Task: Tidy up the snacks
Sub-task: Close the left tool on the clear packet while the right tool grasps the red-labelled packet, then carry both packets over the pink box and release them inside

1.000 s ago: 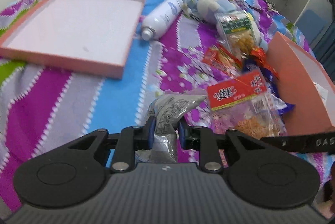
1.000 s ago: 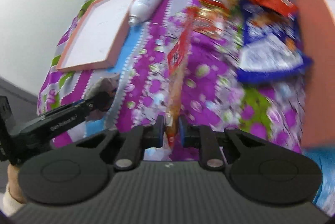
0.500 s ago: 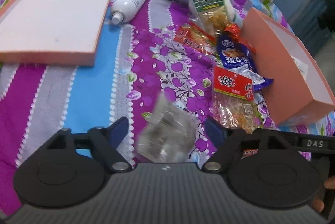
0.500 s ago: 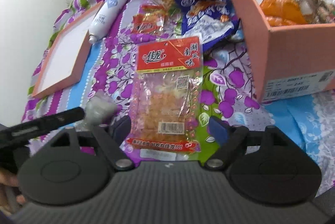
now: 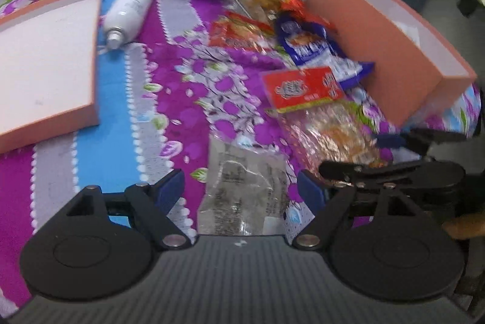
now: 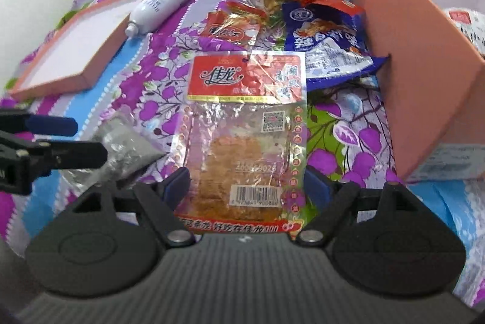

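Right wrist: flat red-topped clear snack packet (image 6: 242,136)

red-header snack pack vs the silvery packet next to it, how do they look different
The red-header snack pack has a bright red label band with clear film showing orange food; the silvery packet is grey and crinkled with no bright label. The red-header pack looks longer and flatter. Both lie loose on the purple floral bedspread, each between open jaws.

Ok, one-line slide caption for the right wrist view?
Open right gripper over a red-topped snack pack on the bedspread, pink box to its right.
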Motion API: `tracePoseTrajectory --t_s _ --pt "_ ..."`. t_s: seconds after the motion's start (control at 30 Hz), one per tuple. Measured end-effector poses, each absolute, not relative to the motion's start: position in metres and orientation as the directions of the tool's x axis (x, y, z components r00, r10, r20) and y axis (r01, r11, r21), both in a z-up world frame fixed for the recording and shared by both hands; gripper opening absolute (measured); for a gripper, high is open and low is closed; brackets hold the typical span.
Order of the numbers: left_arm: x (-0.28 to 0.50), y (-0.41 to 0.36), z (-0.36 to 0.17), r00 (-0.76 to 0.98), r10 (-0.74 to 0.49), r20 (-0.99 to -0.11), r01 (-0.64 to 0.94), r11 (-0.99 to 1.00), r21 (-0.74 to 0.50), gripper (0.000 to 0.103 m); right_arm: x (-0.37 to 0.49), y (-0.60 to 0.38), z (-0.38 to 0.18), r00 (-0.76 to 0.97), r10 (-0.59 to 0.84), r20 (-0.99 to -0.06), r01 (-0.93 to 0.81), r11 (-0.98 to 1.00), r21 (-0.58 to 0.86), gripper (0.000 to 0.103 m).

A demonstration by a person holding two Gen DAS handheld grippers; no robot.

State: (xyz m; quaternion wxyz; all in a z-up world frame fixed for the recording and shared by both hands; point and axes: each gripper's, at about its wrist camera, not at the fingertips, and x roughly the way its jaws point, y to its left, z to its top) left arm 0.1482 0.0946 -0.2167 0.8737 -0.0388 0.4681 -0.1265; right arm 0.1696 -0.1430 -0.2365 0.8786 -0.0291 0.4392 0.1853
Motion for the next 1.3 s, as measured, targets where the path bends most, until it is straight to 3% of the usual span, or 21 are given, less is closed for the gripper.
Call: tracePoseTrajectory --t_s 0.13,0.27,0.4,0.5,0.53,0.9,1.3 --pt "0.152 0.089 -0.230 0.500 -0.260 -0.826 0.203 0.962 -0.180 0.073 0.168 -0.138 -0.242 0.545 0.297 -0.784 -0.415 0.908 0.056 0.085" --pt "0.149 0.083 -0.236 0.508 -0.240 -0.827 0.192 0.968 -0.163 0.071 0.172 -0.142 -0.240 0.530 0.298 -0.794 -0.398 0.914 0.078 0.081" --pt "0.148 0.075 -0.234 0.520 -0.208 -0.829 0.164 0.976 -0.142 0.068 0.170 -0.140 -0.236 0.531 0.291 -0.796 -0.396 0.916 0.070 0.055" --pt "0.146 0.071 -0.233 0.528 -0.188 -0.828 0.134 0.981 -0.138 0.064 0.168 -0.142 -0.232 0.527 0.308 -0.792 -0.399 0.913 0.089 0.029" --pt "0.145 0.071 -0.232 0.530 -0.185 -0.827 0.120 0.982 -0.143 0.063 0.166 -0.143 -0.231 0.528 0.308 -0.791 -0.395 0.914 0.092 0.027" --pt "0.128 0.074 -0.216 0.547 -0.139 -0.826 -0.031 0.982 -0.186 0.047 0.138 -0.162 -0.196 0.562 0.345 -0.752 -0.384 0.914 0.132 0.022" --pt "0.086 0.048 -0.138 0.634 -0.139 -0.761 -0.076 0.968 -0.240 0.046 0.101 -0.192 -0.132 0.629 0.363 -0.687 -0.341 0.923 0.176 0.021"
